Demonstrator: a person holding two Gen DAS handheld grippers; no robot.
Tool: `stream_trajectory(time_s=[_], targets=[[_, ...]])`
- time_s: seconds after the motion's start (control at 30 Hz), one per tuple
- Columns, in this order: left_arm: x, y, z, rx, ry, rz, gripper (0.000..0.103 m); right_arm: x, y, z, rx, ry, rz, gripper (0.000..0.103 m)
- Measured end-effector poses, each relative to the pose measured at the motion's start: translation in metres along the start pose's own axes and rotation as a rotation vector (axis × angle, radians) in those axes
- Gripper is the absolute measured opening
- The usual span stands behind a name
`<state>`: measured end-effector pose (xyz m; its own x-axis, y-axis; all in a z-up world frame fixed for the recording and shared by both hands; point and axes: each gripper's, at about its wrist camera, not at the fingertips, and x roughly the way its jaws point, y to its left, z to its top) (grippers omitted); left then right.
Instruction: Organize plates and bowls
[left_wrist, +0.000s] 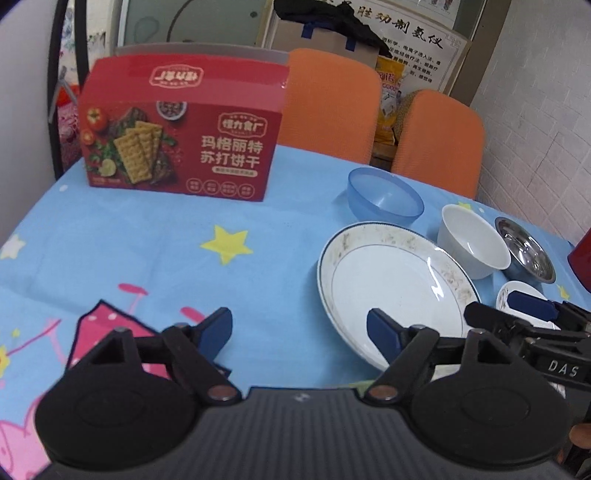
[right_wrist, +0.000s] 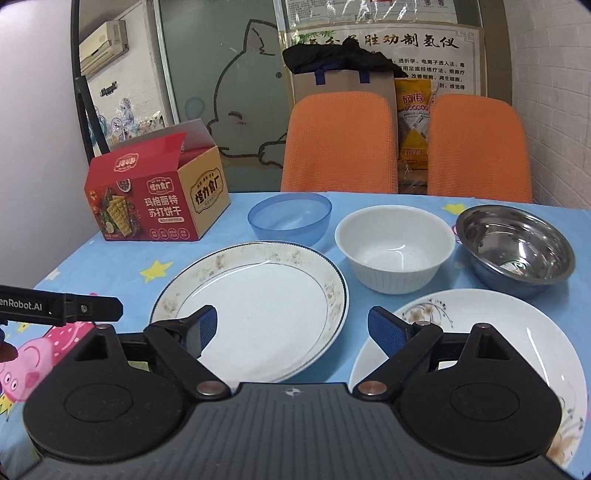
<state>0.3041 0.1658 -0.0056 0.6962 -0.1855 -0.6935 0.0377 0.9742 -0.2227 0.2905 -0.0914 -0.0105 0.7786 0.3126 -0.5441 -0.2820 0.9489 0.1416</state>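
Left gripper (left_wrist: 299, 334): blue-padded fingers (left_wrist: 216, 332) spread wide, released, grasping nothing, poised over the tablecloth (left_wrist: 147, 251) just left of the rimmed plate (left_wrist: 391, 280), one pad overlapping that plate's near edge in view. Right gripper (right_wrist: 291, 328): fingers (right_wrist: 384, 330) likewise spread and released, nothing between them, straddling the gap between the rimmed plate (right_wrist: 258, 295) and the floral plate (right_wrist: 498, 325) to its right. Landmark: the rimmed plate, flat on the cloth, speckled brown around its rim. Just behind it, a blue plastic bowl (right_wrist: 290, 218). Behind and right of it, a white bowl (right_wrist: 395, 247), upright; beyond that, further right, a steel bowl (right_wrist: 517, 251), close beside the white one. Behind and left of the rimmed plate, well apart, a red cracker box (right_wrist: 155, 199) with its flap raised. Past the far table edge, two orange chairs (right_wrist: 340, 144).
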Motion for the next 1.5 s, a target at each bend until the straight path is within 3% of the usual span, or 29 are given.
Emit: stream_trajectory(time_s=[0.3, 0.5, 0.73, 0.83, 0.87, 1.03, 1.17, 1.23, 1.33, 1.5], targets=[[0.070, -0.011, 0.029, 0.074, 0.091, -0.020, 0.080, 0.062, 0.000, 0.007, -0.041, 0.134, 0.016, 0.103], [0.072, 0.000, 0.025, 0.083, 0.092, -0.026, 0.080, 0.071, 0.012, 0.004, -0.043, 0.145, -0.016, 0.103], [0.070, 0.001, 0.023, 0.093, 0.081, -0.017, 0.080, 0.072, 0.015, 0.000, -0.064, 0.140, 0.009, 0.103], [0.072, -0.006, 0.019, 0.123, 0.072, 0.017, 0.076, 0.071, 0.015, -0.004, -0.080, 0.129, -0.007, 0.103], [0.072, -0.009, 0.018, 0.138, 0.070, 0.034, 0.070, 0.071, 0.016, -0.005, -0.085, 0.125, -0.005, 0.103], [0.069, -0.013, 0.013, 0.151, 0.050, 0.057, 0.067, 0.065, 0.021, -0.011, -0.108, 0.111, 0.021, 0.103], [0.068, -0.025, 0.010, 0.170, 0.042, 0.035, 0.045, 0.066, 0.024, -0.013, -0.111, 0.093, 0.034, 0.103], [0.068, -0.033, 0.012, 0.168, 0.050, 0.076, 0.044, 0.066, 0.024, -0.013, -0.103, 0.092, 0.024, 0.103], [0.062, -0.031, 0.020, 0.123, 0.076, 0.060, 0.041, 0.062, 0.020, -0.006, -0.057, 0.095, 0.007, 0.103], [0.028, -0.039, 0.028, 0.130, 0.013, 0.046, 0.041, 0.034, 0.027, 0.008, -0.070, 0.014, -0.006, 0.103]])
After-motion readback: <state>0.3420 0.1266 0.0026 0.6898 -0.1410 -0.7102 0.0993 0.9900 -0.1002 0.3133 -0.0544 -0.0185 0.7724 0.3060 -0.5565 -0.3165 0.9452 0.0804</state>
